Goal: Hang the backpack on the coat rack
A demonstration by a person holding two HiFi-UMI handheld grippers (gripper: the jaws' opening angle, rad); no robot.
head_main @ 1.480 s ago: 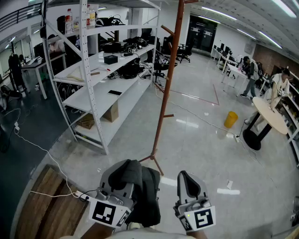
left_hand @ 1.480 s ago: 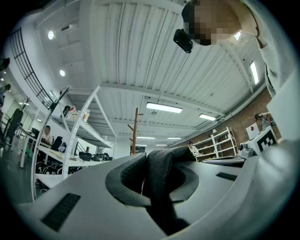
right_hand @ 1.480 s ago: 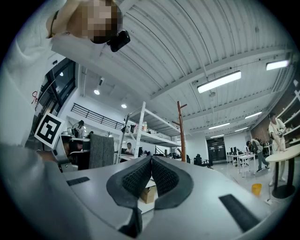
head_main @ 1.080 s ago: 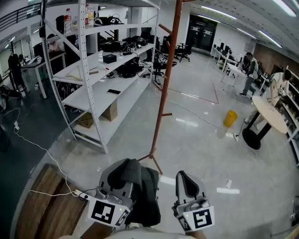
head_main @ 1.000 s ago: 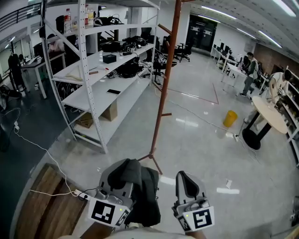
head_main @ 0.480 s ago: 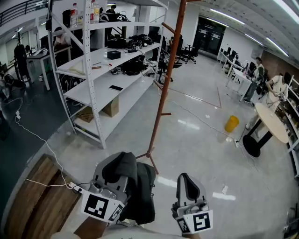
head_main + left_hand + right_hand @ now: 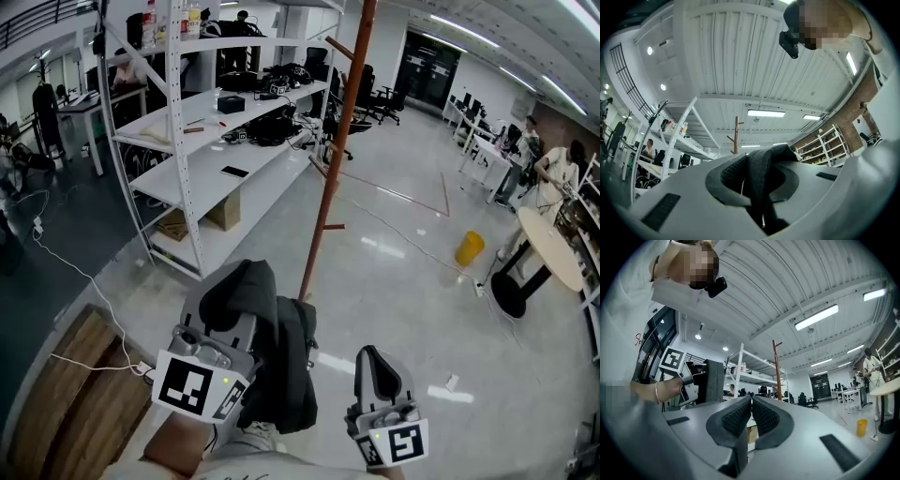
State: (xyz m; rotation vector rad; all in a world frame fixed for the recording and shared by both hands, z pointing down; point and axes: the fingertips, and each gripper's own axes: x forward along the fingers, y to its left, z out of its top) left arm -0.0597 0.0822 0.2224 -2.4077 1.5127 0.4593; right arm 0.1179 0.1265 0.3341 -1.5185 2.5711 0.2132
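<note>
backpack (image 7: 286, 366) lifted and closer to the coat rack (image 7: 330, 178), not hung yet

my left hand-held gripper (image 7: 757, 180) stays clenched on the backpack's top strap (image 7: 761, 161); since a second ago it has come up and forward, so the backpack now hangs higher below it, in the air, near the rack's foot. the rack stands larger in the head view than before. my right hand-held gripper (image 7: 751, 411) is clenched on nothing, low at the right, apart from the backpack. i judge the carry is nearly done; the lift to one of the pegs (image 7: 339, 49) is left, and they sit well above the strap.
</note>
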